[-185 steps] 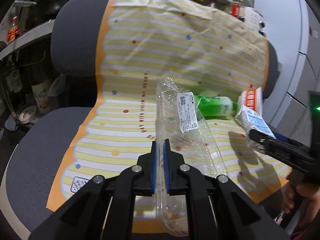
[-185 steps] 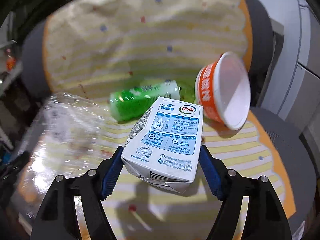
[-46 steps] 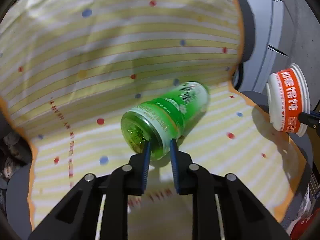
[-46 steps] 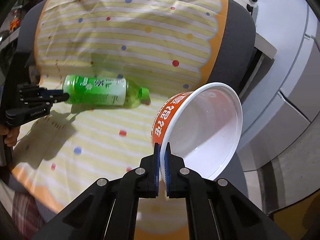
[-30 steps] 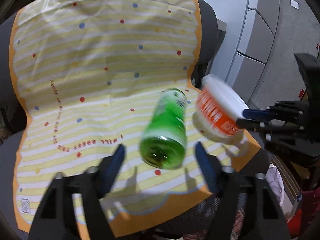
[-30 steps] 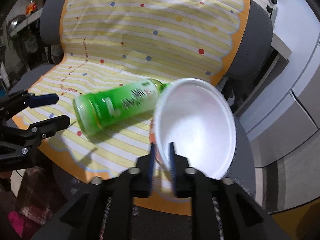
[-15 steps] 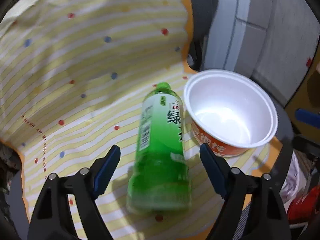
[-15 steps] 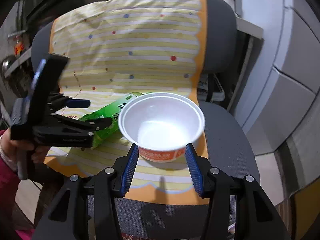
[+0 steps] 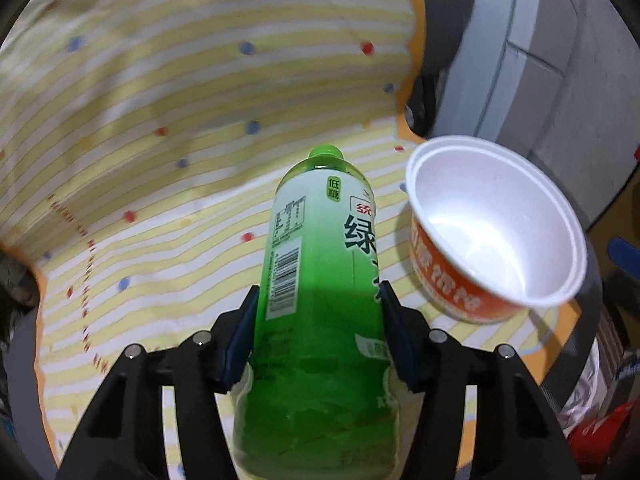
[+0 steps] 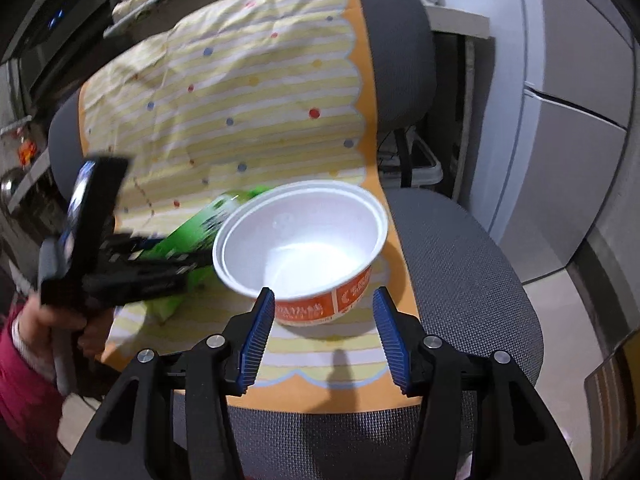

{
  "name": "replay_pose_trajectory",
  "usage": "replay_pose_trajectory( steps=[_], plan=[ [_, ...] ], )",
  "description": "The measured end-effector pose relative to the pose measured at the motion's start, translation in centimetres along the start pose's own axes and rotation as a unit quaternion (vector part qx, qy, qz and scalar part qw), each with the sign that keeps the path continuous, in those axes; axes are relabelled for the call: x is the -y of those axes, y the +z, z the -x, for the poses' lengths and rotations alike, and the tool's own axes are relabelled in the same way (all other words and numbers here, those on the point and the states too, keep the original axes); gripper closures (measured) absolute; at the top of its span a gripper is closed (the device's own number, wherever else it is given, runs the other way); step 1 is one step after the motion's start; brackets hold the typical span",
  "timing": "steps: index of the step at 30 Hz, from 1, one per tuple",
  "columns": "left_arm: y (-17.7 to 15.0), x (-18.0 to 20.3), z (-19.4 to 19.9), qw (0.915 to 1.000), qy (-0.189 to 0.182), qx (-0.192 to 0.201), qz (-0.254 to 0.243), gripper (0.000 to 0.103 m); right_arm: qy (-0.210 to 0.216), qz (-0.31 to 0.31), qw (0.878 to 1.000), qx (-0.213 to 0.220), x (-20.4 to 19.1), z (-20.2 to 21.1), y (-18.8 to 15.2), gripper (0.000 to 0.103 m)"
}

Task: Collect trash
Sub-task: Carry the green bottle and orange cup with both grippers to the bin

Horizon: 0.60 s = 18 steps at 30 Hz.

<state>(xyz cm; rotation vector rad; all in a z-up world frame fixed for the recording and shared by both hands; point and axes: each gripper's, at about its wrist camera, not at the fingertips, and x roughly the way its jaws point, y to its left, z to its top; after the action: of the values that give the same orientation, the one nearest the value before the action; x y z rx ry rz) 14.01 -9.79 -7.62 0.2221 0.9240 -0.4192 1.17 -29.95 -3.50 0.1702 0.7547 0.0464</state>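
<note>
The left gripper (image 9: 318, 312) is tipped downward, and its blue fingers (image 9: 242, 332) have just been closing onto the green bottle (image 9: 320, 292), which is squeezed on both sides. The bottle's bottom end is cut off at 6 o'clock in the left view. In the right view the bottle is blurred and half hidden behind the bowl. The right gripper (image 10: 324, 324) is held with fingers spread, just been opening, nothing pinched. The orange and white bowl (image 10: 304, 240) stands open side up on the striped cloth (image 10: 240, 92) over the chair (image 10: 460, 264), at 3 o'clock from the bottle.
</note>
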Motion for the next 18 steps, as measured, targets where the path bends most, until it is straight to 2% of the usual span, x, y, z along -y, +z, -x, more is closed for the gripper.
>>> replay_pose_trajectory(
  steps=[7, 11, 17, 18],
  plan=[
    [-3.3, -2.9, 6.0, 0.9941, 0.03, 0.078, 0.069, 0.047, 0.003, -0.063, 0.998, 0.013, 1.8, -1.4, 1.1, 0.05],
    [-4.9, -4.0, 7.8, 0.9894, 0.046, 0.101, 0.094, 0.047, -0.016, -0.086, 0.996, 0.015, 2.6, -3.1, 1.8, 0.051],
    [-6.4, -5.3, 8.2, 0.9872, 0.048, 0.097, 0.117, 0.047, -0.048, -0.095, 0.994, 0.005, 3.3, -6.0, 3.0, 0.068],
    [-6.5, -5.4, 8.0, 0.9875, 0.047, 0.094, 0.117, 0.047, -0.052, -0.096, 0.994, 0.002, 3.3, -6.3, 3.1, 0.074]
  ],
)
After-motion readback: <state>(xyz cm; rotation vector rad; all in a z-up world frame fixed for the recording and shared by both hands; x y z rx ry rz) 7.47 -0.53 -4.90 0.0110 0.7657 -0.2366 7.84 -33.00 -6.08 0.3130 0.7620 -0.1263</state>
